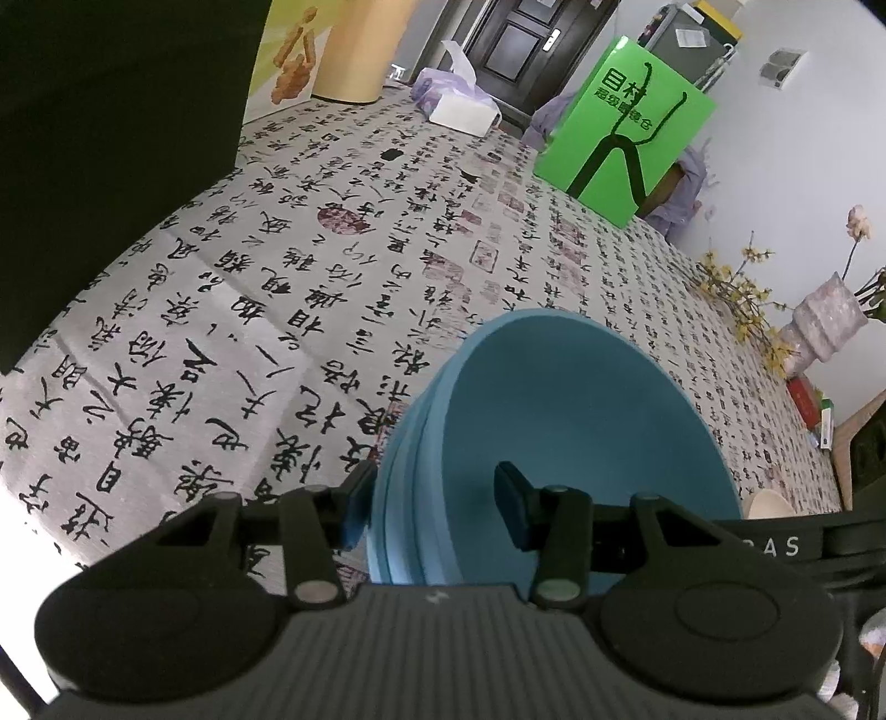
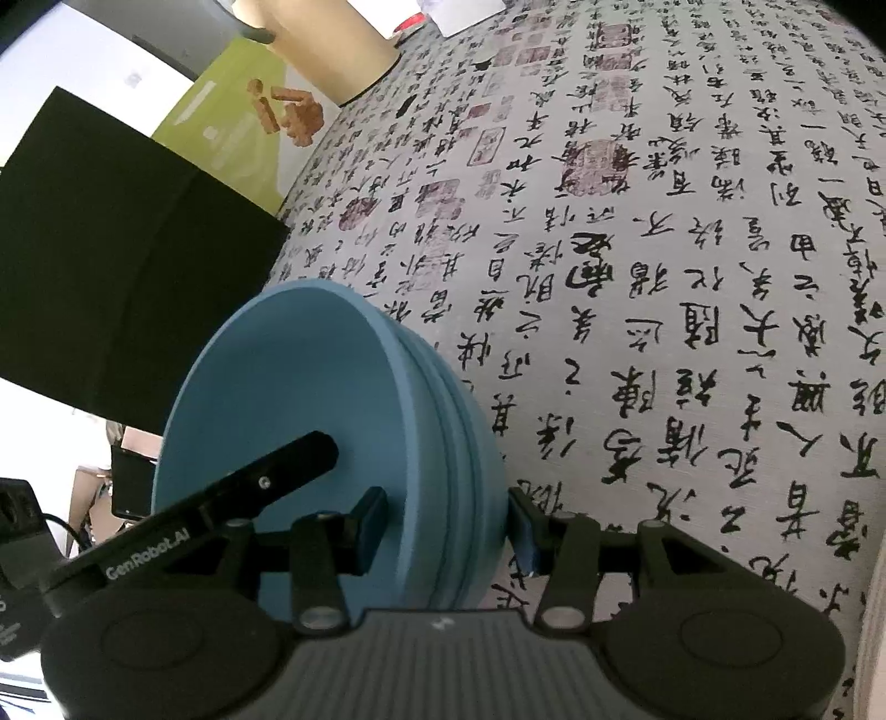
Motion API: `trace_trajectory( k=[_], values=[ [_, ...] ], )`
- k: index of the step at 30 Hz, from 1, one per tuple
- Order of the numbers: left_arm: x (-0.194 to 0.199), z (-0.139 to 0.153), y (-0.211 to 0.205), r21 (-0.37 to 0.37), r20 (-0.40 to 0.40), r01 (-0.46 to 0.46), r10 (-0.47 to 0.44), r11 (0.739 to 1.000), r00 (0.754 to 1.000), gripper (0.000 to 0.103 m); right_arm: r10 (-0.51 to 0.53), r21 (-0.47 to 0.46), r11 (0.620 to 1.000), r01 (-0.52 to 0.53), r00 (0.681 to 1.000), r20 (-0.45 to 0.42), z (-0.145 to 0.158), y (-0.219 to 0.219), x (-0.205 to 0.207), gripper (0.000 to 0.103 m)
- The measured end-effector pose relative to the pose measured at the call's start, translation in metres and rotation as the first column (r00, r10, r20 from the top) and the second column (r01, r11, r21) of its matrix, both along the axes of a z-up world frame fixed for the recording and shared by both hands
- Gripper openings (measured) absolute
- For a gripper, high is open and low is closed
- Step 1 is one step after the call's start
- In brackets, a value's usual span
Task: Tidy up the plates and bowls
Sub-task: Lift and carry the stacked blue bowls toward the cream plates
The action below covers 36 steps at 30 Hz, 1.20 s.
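Observation:
A nested stack of blue bowls (image 1: 554, 399) hangs tilted over the calligraphy-print tablecloth (image 1: 277, 310), gripped from two sides. My left gripper (image 1: 432, 507) is shut on the stack's rim, one pad on the outer wall and one inside the top bowl. In the right wrist view the same bowls (image 2: 288, 365) sit at lower left. My right gripper (image 2: 447, 523) is shut on the opposite rim in the same way. The left gripper's black finger (image 2: 277, 476) shows inside the top bowl there. I cannot tell whether the stack's base touches the cloth.
A black box (image 1: 111, 138) stands at the table's left edge, with a beige cylinder (image 1: 360, 44) and a tissue box (image 1: 459, 108) behind it. A green paper bag (image 1: 620, 127) stands at the far right. A vase of flowers (image 1: 825, 327) is at the right edge.

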<state>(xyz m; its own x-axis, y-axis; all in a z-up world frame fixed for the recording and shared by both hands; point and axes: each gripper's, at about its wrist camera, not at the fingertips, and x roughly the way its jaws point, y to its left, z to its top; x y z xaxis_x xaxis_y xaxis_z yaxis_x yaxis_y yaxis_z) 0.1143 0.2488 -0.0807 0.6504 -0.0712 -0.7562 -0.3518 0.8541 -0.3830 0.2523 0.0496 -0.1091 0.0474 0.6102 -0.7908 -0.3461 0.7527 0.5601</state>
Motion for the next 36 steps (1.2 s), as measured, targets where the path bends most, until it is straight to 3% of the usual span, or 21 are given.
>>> trace_trajectory(
  k=[36],
  values=[
    [0.006, 0.04, -0.07, 0.062, 0.04, 0.047, -0.05, 0.997, 0.998, 0.047, -0.04, 0.055, 0.998, 0.038, 0.998, 0.041, 0.031, -0.074, -0.007, 0.047]
  ],
)
